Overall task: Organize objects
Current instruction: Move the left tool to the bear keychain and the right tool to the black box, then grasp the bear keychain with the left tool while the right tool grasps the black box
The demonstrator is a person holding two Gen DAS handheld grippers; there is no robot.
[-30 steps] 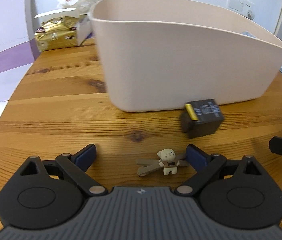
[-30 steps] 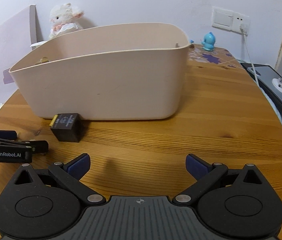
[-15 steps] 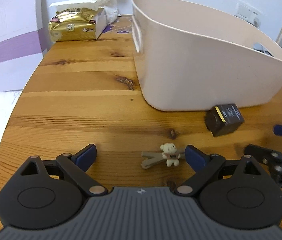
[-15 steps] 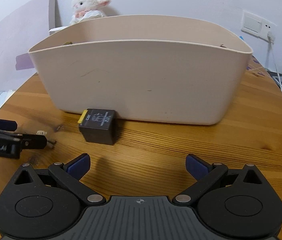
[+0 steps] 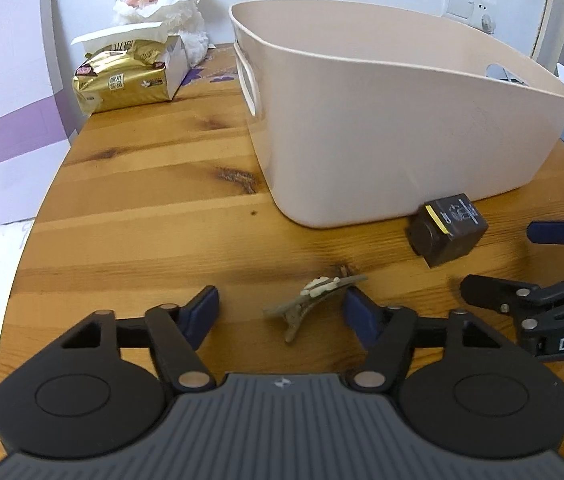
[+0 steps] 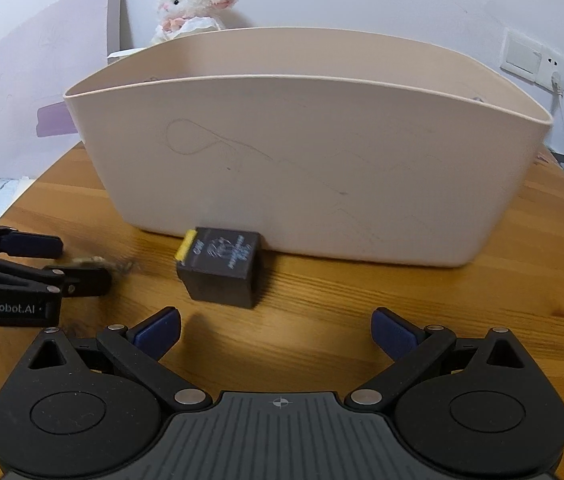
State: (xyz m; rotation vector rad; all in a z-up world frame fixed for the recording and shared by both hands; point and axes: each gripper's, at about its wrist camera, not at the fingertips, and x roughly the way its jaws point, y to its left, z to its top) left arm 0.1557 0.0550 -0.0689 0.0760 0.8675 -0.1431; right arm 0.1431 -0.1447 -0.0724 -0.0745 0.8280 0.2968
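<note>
A large beige plastic bin [image 5: 394,136] stands on the wooden table [image 5: 154,208]; it also fills the right wrist view [image 6: 314,176]. A small black box with a yellow edge [image 5: 448,230] sits against the bin's near wall, also seen in the right wrist view [image 6: 220,266]. A tan hair clip with a small bear [image 5: 314,298] lies on its side between the fingers of my left gripper [image 5: 280,312], which is open around it. My right gripper [image 6: 276,330] is open and empty, just short of the black box; it shows at the right of the left wrist view [image 5: 530,264].
A gold tissue pack [image 5: 126,78] and a white plush lamb [image 5: 162,4] stand at the table's far left. The table's left edge [image 5: 38,216] curves close by. A wall socket with a cable [image 6: 538,60] is at the right.
My left gripper has swung and come closer around the hair clip, which has tipped onto its side. My right gripper has moved closer to the black box and the bin.
</note>
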